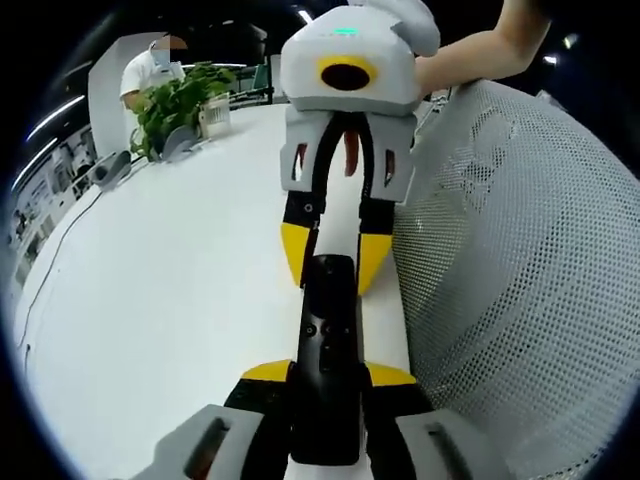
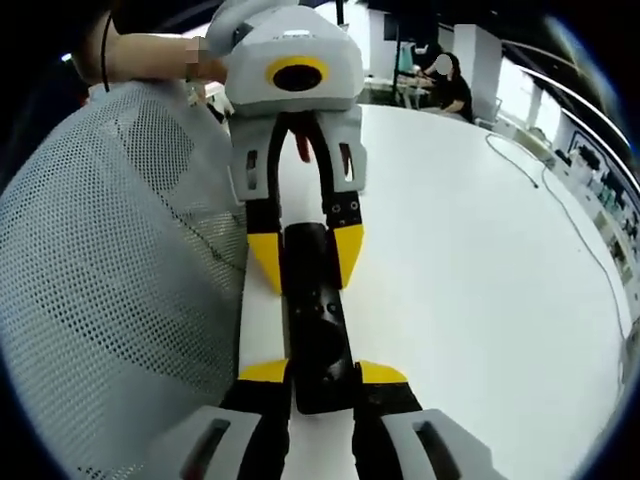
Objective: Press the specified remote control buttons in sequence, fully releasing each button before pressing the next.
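The black remote control [image 1: 326, 360] lies flat on the white table [image 1: 160, 300], close beside the edge of a white mesh basket [image 1: 520, 270], and its long axis runs straight from one gripper to the other, so that each gripper meets 1 end of it. In the left gripper view the left gripper [image 1: 328, 375] has its 2 yellow-tipped jaws set on either side of the near end of the remote, closed in against its flanks as far as I can judge, while the right gripper [image 1: 330, 255] comes in from the far side with its jaws flanking the opposite end. In the right gripper view the same layout appears mirrored: the right gripper [image 2: 322, 372] brackets the near end of the remote control [image 2: 318, 330], the left gripper [image 2: 305, 250] straddles the far end, and the mesh basket [image 2: 110, 270] lies to the left. The small buttons sit along the top face of the remote, between the 2 pairs of jaws, so both grippers are equally near and any press must come down along that centre line. Whether either pair truly pinches the body or merely rests beside it, I cannot tell. A potted plant [image 1: 175, 105] stands well apart at the far table edge.
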{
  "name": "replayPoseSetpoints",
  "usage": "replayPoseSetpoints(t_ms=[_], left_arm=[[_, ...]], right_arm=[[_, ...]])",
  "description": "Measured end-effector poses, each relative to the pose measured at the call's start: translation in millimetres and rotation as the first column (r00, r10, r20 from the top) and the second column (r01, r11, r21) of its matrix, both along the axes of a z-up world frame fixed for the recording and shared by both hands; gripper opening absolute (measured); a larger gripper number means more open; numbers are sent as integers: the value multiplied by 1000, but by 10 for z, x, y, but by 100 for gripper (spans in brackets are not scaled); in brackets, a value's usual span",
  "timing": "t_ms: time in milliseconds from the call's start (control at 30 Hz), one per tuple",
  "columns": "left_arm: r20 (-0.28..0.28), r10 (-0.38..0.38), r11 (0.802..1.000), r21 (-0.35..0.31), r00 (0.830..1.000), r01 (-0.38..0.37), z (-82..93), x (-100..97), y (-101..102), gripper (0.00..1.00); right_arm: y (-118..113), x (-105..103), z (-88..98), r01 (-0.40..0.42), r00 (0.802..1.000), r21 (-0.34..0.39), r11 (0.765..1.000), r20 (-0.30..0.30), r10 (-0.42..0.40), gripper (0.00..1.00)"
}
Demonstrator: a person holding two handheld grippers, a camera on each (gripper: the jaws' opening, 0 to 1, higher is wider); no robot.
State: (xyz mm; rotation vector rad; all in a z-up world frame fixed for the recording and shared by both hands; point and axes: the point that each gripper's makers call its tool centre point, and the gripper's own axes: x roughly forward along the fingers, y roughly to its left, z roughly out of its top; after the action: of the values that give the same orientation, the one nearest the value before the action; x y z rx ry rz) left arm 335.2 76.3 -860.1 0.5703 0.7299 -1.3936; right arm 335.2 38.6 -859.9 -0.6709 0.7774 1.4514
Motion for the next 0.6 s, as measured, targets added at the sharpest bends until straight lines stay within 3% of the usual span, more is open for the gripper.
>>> replayPoseSetpoints(t_ms=[167,333,433,600], left_arm=[[22,-15,1000,10,1000,15,-10,-16,8,25],[-16,33,999,6,999,-33,-5,-6,16,27],[-47,79,996,49,996,-77,-3,-6,92,34],[-60,145,988,55,988,-142,173,24,224,52]], right_arm=[[26,-13,-3,-3,1000,6,1000,-1,3,21],[49,-24,-1,-7,1000,13,1000,-11,7,21],[41,-37,-2,-46,999,3,999,14,46,21],[40,-46,-1,-60,998,-11,998,23,60,20]])
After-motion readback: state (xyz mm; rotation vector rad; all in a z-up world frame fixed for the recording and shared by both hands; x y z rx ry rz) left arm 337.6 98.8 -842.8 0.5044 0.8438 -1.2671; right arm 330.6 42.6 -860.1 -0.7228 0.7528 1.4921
